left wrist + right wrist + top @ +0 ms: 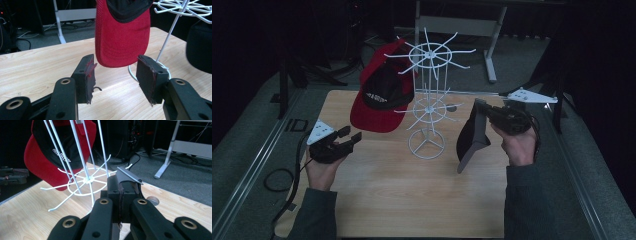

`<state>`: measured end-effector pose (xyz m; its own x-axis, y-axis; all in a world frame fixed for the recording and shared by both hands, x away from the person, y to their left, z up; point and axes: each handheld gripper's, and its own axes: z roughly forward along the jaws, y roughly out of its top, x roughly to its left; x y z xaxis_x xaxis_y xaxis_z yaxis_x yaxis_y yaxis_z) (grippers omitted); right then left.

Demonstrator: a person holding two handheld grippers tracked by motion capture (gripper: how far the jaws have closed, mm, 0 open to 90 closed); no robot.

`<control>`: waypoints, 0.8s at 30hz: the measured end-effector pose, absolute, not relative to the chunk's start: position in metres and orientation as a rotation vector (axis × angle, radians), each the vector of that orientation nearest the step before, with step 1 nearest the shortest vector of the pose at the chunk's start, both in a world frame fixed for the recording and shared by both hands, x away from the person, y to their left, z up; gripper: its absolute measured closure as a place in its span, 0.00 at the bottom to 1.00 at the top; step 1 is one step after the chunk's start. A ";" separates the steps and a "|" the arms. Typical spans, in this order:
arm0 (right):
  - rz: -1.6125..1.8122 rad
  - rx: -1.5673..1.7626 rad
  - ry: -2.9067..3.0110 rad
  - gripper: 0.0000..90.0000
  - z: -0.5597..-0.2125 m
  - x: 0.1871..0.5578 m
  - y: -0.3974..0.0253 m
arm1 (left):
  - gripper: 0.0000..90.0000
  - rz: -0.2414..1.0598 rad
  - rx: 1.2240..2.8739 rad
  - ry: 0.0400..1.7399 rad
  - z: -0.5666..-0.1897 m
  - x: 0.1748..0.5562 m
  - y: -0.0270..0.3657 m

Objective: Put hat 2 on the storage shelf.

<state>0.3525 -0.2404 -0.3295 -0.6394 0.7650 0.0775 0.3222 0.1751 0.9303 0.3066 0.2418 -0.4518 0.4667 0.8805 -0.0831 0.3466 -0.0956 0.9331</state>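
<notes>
A person is working at a wooden table (pixel 412 190) with a gripper in each hand. The right gripper (pixel 484 115) is pinching a black cap (pixel 468 137), its fingers (pixel 113 192) pressed together on the cap's edge, so that the cap is hanging below and to the left of them, its brim pointing down toward the table. In the right gripper view, a thin strip of that brim is sticking up just beyond the closed fingers. The left gripper (pixel 348 136) is hovering low over the table with its fingers (pixel 85 75) spread apart and gripping nothing. Ahead of and above those open fingers, a red cap (pixel 120 35) with a black front panel is hanging from a white wire rack (pixel 428 95), its brim dipping between the two fingers' lines of sight without touching them. The rack is standing between the two grippers, just left of the black cap, its round base (pixel 426 146) resting on the table.
</notes>
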 end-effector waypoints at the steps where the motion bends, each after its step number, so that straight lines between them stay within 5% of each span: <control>1: 1.465 1.025 2.047 1.00 -0.329 0.352 -0.240 | 0.55 0.638 1.669 1.071 -0.452 0.307 0.242; 24: 1.645 1.048 1.957 1.00 -0.305 0.347 -0.242 | 0.55 0.631 1.662 1.072 -0.452 0.306 0.242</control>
<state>0.3469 -0.2416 -0.3050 -0.6518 0.7383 0.1737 0.2982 0.0389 0.9537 0.3059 0.2417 -0.4520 0.4669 0.8796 -0.0904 0.3476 -0.0885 0.9334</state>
